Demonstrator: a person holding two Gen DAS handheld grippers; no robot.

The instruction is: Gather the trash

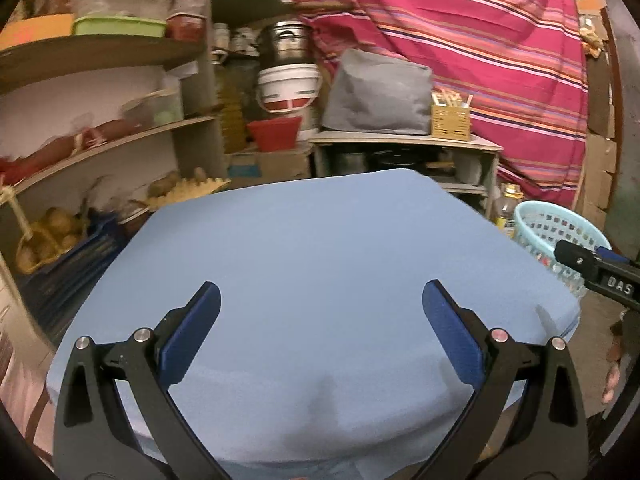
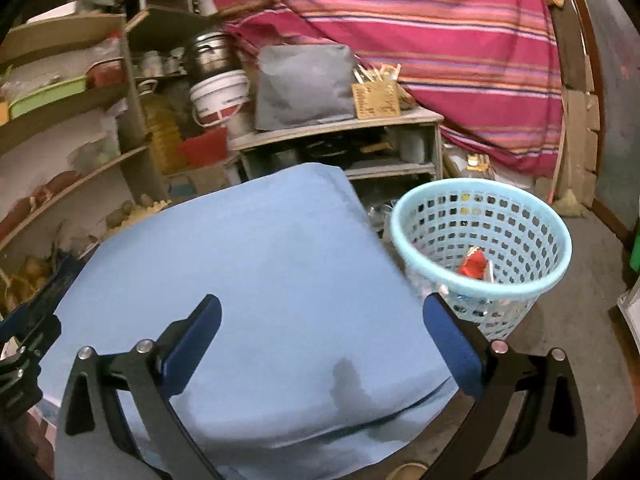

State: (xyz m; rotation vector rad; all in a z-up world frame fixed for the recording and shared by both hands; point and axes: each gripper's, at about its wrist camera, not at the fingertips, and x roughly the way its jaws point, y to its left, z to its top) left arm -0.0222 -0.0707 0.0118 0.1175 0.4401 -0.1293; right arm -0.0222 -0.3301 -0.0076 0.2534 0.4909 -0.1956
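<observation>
Trash, as far as I can see, is already in the basket: a red wrapper sits near the bottom with a couple of other scraps I can't make out. The basket stands on the floor just beside the table, off its right edge. The blue tablecloth looks bare apart from a dark damp-looking stain, so nothing seems left to pick up there. Left gripper and right gripper both hang over the table, spread wide and holding nothing. My guess: the job is basically finished, unless more litter hides out of view.
</observation>
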